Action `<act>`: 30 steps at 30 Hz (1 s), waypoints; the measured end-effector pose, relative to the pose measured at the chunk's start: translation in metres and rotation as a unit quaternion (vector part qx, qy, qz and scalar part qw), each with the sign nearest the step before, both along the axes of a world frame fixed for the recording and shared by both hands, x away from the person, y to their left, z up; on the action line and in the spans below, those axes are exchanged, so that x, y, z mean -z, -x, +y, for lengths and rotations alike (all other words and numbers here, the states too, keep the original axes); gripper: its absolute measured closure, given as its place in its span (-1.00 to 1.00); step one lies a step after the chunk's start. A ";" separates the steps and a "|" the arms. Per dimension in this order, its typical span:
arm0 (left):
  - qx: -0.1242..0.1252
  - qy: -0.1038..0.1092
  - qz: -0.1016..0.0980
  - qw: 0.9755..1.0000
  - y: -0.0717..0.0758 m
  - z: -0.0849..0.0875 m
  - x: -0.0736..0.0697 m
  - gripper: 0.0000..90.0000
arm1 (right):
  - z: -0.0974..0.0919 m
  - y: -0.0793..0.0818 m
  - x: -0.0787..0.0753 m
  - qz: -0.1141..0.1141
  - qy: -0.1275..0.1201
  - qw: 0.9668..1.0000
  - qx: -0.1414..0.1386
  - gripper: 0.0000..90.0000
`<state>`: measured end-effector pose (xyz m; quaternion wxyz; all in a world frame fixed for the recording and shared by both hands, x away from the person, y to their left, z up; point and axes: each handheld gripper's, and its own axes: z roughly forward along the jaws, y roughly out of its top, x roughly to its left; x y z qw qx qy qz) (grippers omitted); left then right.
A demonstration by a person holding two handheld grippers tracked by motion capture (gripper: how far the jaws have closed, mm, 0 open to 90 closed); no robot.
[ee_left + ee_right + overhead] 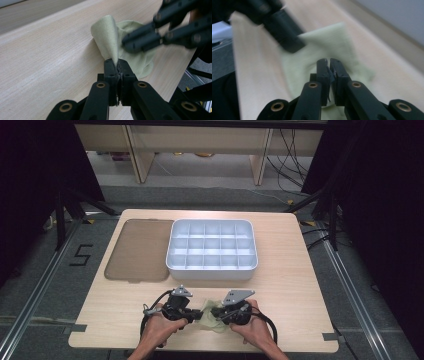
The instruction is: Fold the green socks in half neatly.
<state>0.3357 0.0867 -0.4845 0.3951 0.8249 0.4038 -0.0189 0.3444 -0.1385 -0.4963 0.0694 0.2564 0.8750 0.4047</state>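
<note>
Left tool (194, 314), right tool (216, 312) clamped shut, tips facing.

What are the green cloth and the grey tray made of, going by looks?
The green cloth looks like soft woven or knit fabric, matte: fine ribbed texture, and it drapes in folds. The grey tray looks like moulded plastic, smooth with a slight sheen: thin dividers, rounded corners.

We see a grey floor (45, 285) around the light wooden table (295, 285), a black "5" (81, 255) taped at centre left, dark curtains (35, 175) on both sides, and pale wooden furniture (200, 145) with trailing cables (290, 160) along the top.
</note>
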 end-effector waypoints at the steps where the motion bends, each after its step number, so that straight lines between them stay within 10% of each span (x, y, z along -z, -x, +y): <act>1: 0.002 -0.002 -0.001 1.000 0.001 0.001 -0.002 0.93 | -0.003 -0.008 -0.001 -0.003 0.006 1.000 0.015 0.91; 30: 0.069 -0.019 -0.015 0.997 0.002 -0.058 -0.001 0.91 | -0.026 -0.033 0.004 0.046 -0.027 0.998 0.039 0.90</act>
